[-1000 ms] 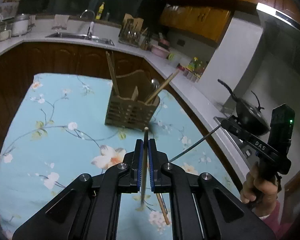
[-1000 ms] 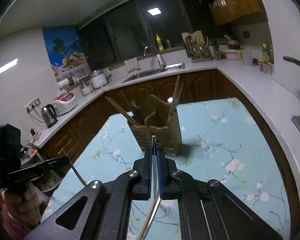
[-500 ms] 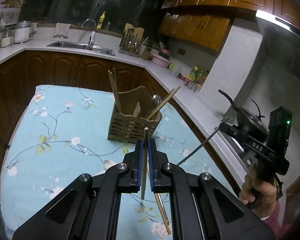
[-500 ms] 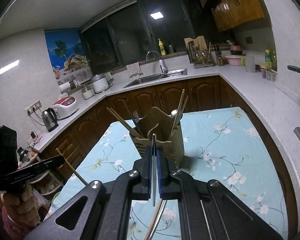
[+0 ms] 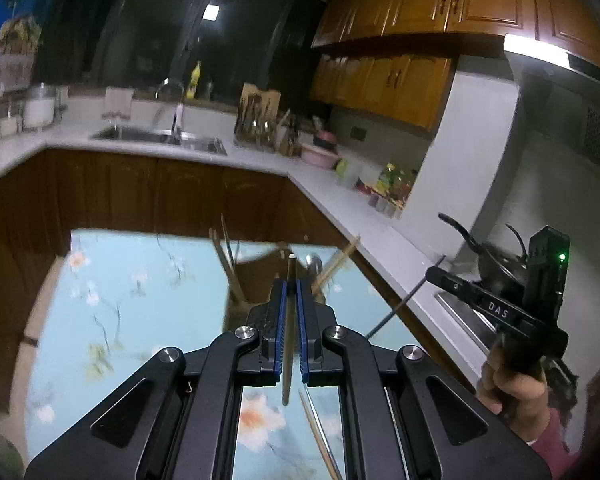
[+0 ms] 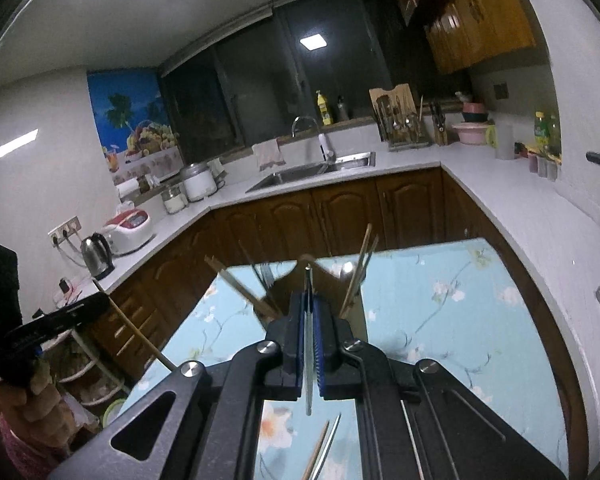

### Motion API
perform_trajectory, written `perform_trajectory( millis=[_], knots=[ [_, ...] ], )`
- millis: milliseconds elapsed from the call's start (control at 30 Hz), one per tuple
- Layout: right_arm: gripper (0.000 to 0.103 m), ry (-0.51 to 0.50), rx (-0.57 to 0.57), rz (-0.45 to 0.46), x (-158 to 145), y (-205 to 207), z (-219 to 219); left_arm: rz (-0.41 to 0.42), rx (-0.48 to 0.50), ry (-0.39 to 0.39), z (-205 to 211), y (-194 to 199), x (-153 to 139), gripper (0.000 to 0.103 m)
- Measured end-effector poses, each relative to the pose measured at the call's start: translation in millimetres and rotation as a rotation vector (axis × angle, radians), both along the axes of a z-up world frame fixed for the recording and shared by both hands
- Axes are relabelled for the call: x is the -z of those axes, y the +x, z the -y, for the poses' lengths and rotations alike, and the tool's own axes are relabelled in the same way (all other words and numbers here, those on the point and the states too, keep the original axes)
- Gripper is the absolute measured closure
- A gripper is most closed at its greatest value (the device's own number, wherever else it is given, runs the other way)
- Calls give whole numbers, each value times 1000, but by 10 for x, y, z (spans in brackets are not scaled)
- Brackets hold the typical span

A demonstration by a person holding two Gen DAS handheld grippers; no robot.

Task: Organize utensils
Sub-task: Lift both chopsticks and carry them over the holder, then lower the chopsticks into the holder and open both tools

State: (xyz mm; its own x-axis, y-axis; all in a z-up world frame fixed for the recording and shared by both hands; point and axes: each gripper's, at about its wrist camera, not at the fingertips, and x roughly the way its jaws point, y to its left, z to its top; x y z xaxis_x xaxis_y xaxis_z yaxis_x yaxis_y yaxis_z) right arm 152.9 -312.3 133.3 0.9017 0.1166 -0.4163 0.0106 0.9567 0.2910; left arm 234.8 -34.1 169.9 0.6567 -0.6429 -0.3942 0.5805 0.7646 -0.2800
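Observation:
My left gripper [image 5: 291, 285] is shut on a wooden chopstick [image 5: 287, 344] that lies lengthwise between its blue pads and pokes out past the tips. Just beyond stands the wooden utensil holder [image 5: 247, 280], blurred, with several chopsticks and a spoon leaning in it. My right gripper [image 6: 309, 297] is shut on a thin metal chopstick [image 6: 308, 360], held above the table in front of the same holder [image 6: 352, 312]. Each gripper shows in the other's view: the right gripper [image 5: 496, 312] with its metal chopstick [image 5: 404, 304], the left gripper [image 6: 56, 324] with its wooden chopstick [image 6: 140, 336].
The holder stands on a table with a light blue floral cloth [image 6: 440, 320]. A loose wooden and metal chopstick pair [image 6: 324, 448] lies on it near me. White counters wrap around, with a sink [image 6: 312, 170], a kettle [image 6: 96, 254] and a black wok [image 5: 496, 268].
Both grippers have risen and come closer to the holder, which now sits lower in both views and partly behind the fingers. Each still grips its chopstick.

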Motion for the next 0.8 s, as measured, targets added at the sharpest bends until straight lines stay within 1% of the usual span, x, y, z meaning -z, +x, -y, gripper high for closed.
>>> perform_trajectory(
  millis=[100, 200, 300, 433, 500, 600, 667, 800],
  knots=[
    [98, -7, 13, 26, -120, 149, 55, 29, -15, -5, 52, 141, -173, 99],
    [98, -8, 30, 48, -227, 319, 135, 86, -37, -14, 129, 285, -376, 98],
    [98, -10, 46, 69, -318, 498, 196, 118, -56, -25, 202, 473, -520, 99],
    [98, -22, 63, 84, -370, 703, 223, 148, -106, -29, 321, 758, -588, 99],
    [98, -36, 70, 87, -358, 775, 204, 150, -131, -38, 367, 884, -547, 99],
    [98, -52, 82, 80, -239, 872, 201, 134, -162, -59, 425, 1041, -406, 99],
    [98, -66, 93, 72, -130, 907, 166, 111, -175, -92, 439, 1121, -238, 99],
    [98, -56, 87, 47, 126, 962, 115, 60, -198, -87, 501, 1184, 115, 99]
  ],
)
